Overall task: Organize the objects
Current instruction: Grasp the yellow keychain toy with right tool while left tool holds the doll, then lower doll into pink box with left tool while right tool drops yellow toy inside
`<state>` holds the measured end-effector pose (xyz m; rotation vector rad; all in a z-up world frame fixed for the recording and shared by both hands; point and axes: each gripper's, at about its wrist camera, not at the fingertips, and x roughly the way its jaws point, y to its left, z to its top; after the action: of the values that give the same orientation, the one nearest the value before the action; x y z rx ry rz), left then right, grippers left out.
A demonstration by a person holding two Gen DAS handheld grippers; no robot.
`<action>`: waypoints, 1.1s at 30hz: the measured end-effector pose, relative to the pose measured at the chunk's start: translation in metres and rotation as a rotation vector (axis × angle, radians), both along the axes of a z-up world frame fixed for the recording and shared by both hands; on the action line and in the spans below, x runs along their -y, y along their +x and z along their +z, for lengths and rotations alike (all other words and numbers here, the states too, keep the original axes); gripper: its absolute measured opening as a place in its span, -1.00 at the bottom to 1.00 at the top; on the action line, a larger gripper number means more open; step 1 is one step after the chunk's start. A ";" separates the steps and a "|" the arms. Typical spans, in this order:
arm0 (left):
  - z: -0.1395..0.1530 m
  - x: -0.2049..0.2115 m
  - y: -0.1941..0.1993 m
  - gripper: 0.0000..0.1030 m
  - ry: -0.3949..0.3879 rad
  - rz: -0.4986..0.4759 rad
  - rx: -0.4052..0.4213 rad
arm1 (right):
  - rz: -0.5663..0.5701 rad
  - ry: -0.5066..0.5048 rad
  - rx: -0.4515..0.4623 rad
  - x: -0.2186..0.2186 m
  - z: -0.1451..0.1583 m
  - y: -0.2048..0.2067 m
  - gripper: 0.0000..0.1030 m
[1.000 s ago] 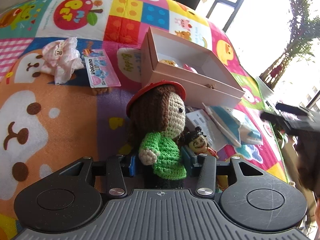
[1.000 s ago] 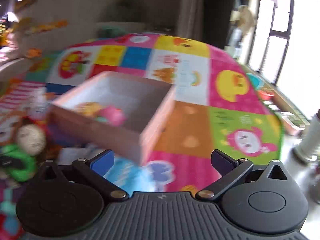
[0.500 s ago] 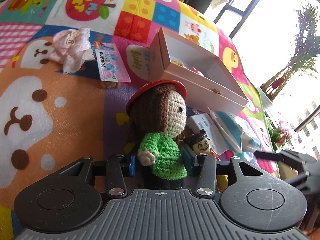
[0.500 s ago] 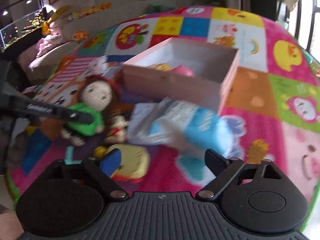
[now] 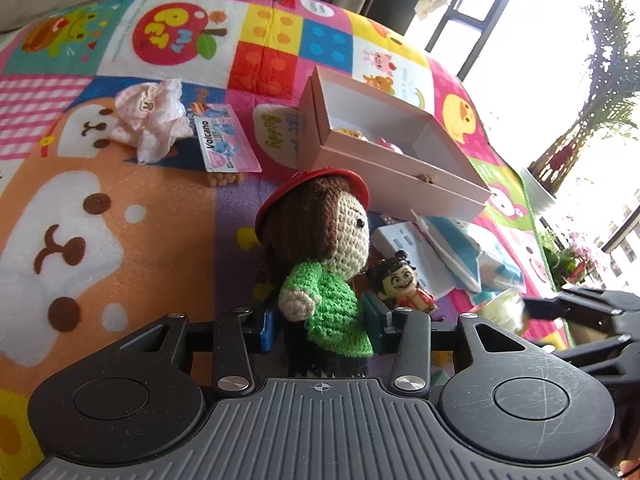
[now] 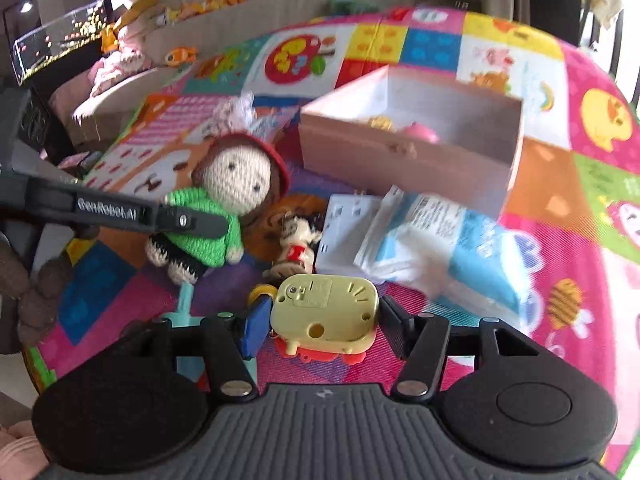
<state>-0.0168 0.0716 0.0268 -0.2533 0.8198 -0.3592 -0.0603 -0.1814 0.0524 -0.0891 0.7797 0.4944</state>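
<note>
My left gripper (image 5: 322, 320) is shut on a crochet doll (image 5: 320, 256) with a red hat and green sweater; the doll also shows in the right wrist view (image 6: 224, 200) with the left gripper's finger across its body. My right gripper (image 6: 324, 320) is open around a pale yellow plastic toy (image 6: 326, 312) lying on the mat; its fingers stand on either side, just apart from it. A pink open box (image 5: 384, 148) holds small toys and also shows in the right wrist view (image 6: 412, 144). A small smiling figurine (image 5: 404, 284) stands beside the doll.
A colourful patchwork play mat (image 5: 120, 208) covers the surface. On it lie a blue-white tissue pack (image 6: 452, 240), a white card (image 6: 344, 232), a Volcano card (image 5: 226, 144) and a pink frilly cloth (image 5: 150, 118). A potted plant (image 5: 580, 120) stands by the window.
My right gripper has swung left and down from the box to straddle the yellow toy. My left gripper has kept hold of the doll with only a slight shift of view.
</note>
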 end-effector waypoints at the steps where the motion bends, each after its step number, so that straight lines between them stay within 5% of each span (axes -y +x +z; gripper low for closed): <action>1: 0.002 0.001 -0.002 -0.12 -0.001 -0.003 0.007 | -0.009 0.014 0.015 0.005 0.007 -0.004 0.13; 11: 0.062 0.022 0.008 -0.23 -0.037 -0.042 0.164 | -0.118 0.135 0.208 0.053 0.066 -0.024 0.13; 19: 0.123 0.094 0.088 -0.24 0.015 -0.120 0.282 | -0.164 0.190 0.220 0.078 0.062 -0.016 0.13; 24: 0.117 0.119 0.138 -0.21 -0.123 0.014 0.374 | -0.211 0.199 0.233 0.093 0.053 -0.012 0.13; 27: 0.076 0.133 0.158 -0.21 -0.124 0.015 0.234 | -0.240 0.203 0.204 0.101 0.043 -0.006 0.13; 29: 0.047 0.137 0.155 -0.47 -0.128 -0.017 0.124 | -0.253 0.197 0.193 0.104 0.037 -0.004 0.13; 33: 0.027 0.141 0.128 -0.49 -0.099 -0.098 0.055 | -0.263 0.189 0.171 0.110 0.030 0.002 0.13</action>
<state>0.1110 -0.0696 0.0541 -0.2948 0.7631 -0.4971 -0.0583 -0.2913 0.0823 0.1443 0.5636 0.3039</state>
